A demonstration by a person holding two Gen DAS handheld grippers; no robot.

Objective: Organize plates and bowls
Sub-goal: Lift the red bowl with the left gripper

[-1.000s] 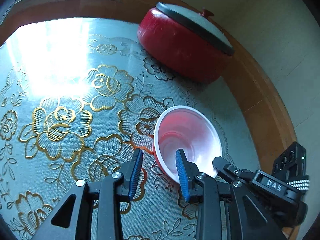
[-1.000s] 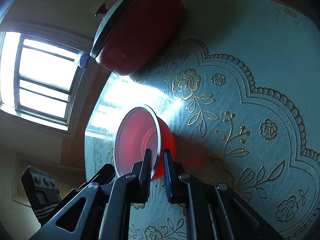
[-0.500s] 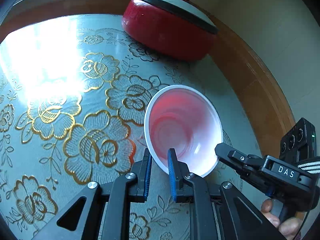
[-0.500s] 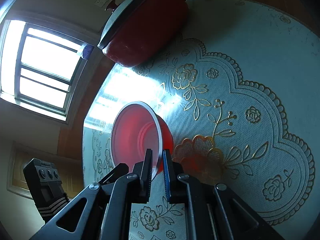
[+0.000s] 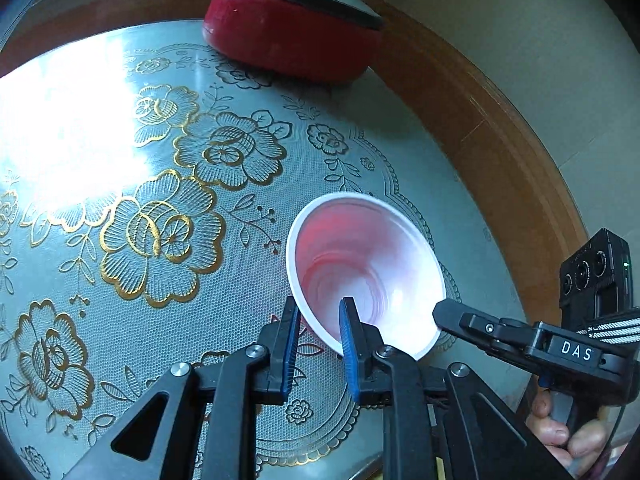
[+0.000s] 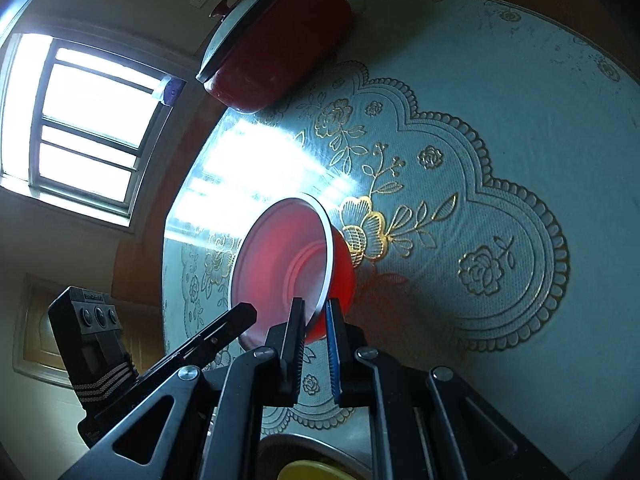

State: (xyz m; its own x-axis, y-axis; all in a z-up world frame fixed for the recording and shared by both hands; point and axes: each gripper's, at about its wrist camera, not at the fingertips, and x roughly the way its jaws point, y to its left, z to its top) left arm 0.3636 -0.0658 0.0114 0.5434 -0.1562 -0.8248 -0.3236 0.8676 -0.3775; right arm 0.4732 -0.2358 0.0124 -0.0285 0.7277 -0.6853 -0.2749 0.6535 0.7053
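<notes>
A red bowl with a white inside (image 5: 364, 268) is held tilted above the table, gripped at its rim by both grippers. My left gripper (image 5: 318, 320) is shut on the bowl's near rim, one finger inside and one outside. My right gripper (image 6: 316, 322) is shut on the rim of the same bowl (image 6: 288, 264); it also shows in the left wrist view (image 5: 440, 314) at the bowl's right edge. The left gripper shows in the right wrist view (image 6: 244, 312) at the bowl's lower left.
A large red pot with a grey lid (image 5: 296, 24) stands at the far edge of the table, also in the right wrist view (image 6: 276, 44). A floral gold-patterned cover (image 5: 160, 220) lies over the round wooden table (image 5: 500, 148). A metal rim with something yellow (image 6: 312, 468) lies below.
The left gripper closed on the bowl's rim a second ago. Both grippers have since carried the bowl toward the table's near right side, away from the pot.
</notes>
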